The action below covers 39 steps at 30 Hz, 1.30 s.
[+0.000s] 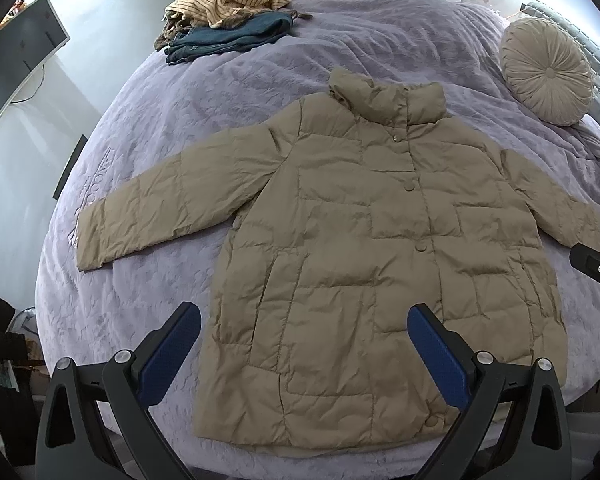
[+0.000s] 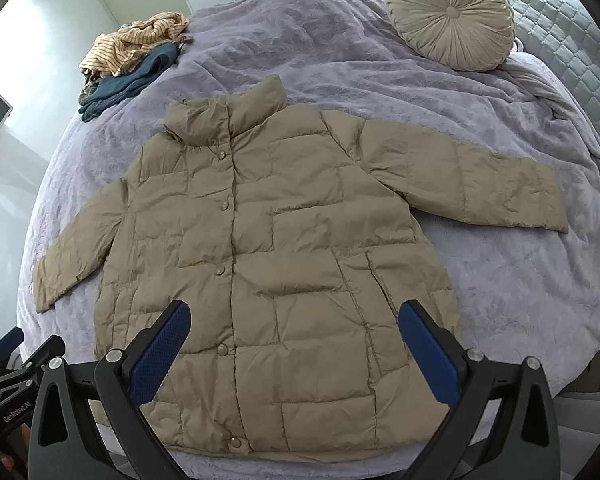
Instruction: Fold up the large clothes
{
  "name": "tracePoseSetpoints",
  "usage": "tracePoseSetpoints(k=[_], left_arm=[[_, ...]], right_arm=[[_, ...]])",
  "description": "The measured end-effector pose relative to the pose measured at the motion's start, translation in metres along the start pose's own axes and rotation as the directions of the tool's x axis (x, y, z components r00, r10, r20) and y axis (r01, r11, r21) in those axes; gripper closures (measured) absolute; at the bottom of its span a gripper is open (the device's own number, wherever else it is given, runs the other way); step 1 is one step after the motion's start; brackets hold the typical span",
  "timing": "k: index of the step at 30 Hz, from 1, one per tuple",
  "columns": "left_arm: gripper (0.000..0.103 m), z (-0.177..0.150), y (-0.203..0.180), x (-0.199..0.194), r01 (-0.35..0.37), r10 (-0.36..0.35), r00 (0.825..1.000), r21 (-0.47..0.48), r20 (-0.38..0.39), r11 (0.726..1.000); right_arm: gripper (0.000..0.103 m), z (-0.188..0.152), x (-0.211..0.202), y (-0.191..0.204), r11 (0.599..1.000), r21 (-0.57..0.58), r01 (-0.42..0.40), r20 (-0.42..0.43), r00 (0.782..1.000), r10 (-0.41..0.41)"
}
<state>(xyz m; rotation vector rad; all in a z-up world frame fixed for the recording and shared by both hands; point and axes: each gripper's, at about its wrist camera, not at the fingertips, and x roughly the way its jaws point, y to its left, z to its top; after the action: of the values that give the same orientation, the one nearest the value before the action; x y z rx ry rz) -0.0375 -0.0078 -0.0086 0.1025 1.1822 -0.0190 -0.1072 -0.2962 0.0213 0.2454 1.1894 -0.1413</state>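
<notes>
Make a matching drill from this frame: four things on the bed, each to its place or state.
Things:
1. jacket
2. round cushion
3. striped top
4. left gripper

Place or state:
A. on top of the clothes pile at the bed's far left
B. open, holding nothing
C. spread flat, front up, sleeves out
D. far right of the bed, by the headboard

Pairs: 1-C, 2-D, 3-A, 4-B
</notes>
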Motion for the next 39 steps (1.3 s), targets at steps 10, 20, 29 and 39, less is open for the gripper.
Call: tracePoseSetpoints(k=[10, 20, 29, 39], left_arm=[[0.000, 0.003, 0.006, 0.007, -0.005, 0.004, 1.000, -0.013, -0.028, 1.000], [0.000, 0.000, 0.027, 0.026, -0.003, -0.002, 0.996, -0.057, -0.084, 0.998], [0.000, -0.021, 0.087, 0.077, -0.003, -0.042, 0.976, -0.203, -0.215, 0.979], [0.000, -0.020, 0.213, 0.128, 0.006, -0.075, 0.992, -0.552, -0.104, 0.834]], right_arm=[[0.000, 0.002, 0.002, 0.004, 1.000, -0.001, 0.000, -0.012, 1.000, 0.000], [0.000, 0.003, 0.013, 0.019, 1.000, -0.012, -0.018, -0.053, 0.998, 0.018], [0.000, 0.002, 0.029, 0.051, 0.988, -0.078, -0.136, -0.119, 0.985, 0.127], [0.000, -0.015, 0.076, 0.100, 0.963, -0.087, -0.255, -0.208, 0.950, 0.233]])
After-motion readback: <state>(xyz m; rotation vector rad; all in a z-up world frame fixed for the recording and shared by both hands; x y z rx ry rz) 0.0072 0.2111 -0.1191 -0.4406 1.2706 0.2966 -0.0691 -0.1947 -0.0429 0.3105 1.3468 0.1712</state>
